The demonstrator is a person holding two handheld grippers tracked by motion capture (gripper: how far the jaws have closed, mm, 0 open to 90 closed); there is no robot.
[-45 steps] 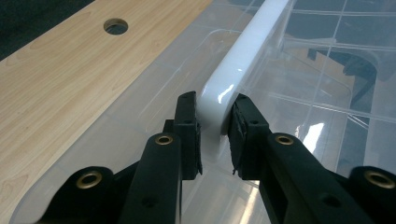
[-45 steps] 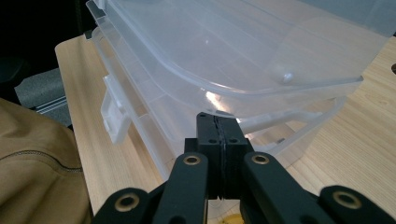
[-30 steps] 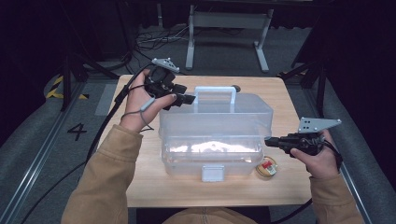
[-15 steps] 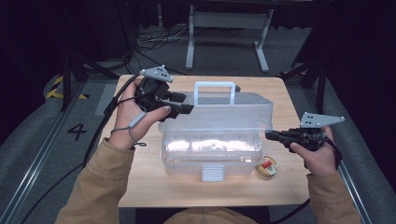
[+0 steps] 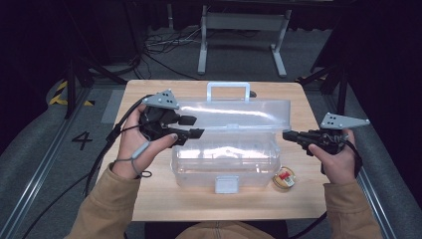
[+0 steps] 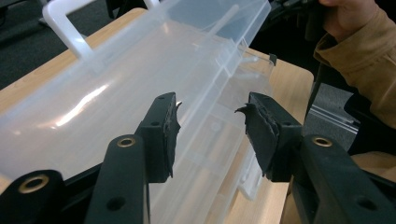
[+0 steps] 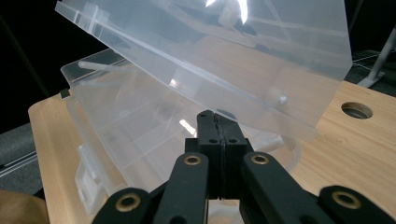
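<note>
1. Clear plastic storage box [image 5: 226, 162] sits mid-table, its latch side toward the near edge of the wooden table [image 5: 298, 99].
2. Lid [image 5: 234, 114] of the box stands raised and tilted toward the far side, its white handle [image 5: 228, 89] uppermost.
3. Left gripper [image 5: 191, 127], held at the box's left end, has its jaws apart with the lid's edge running between them; the jaws have just been closing, and in the left gripper view the pads sit clear of the plastic.
4. Right gripper [image 5: 288, 135], held at the box's right end, has its jaws pressed fully together on nothing, tips just beside the box wall under the lid's corner.
5. Small round tin [image 5: 283, 178] with a red-and-white top lies near the box's near right corner.
</note>
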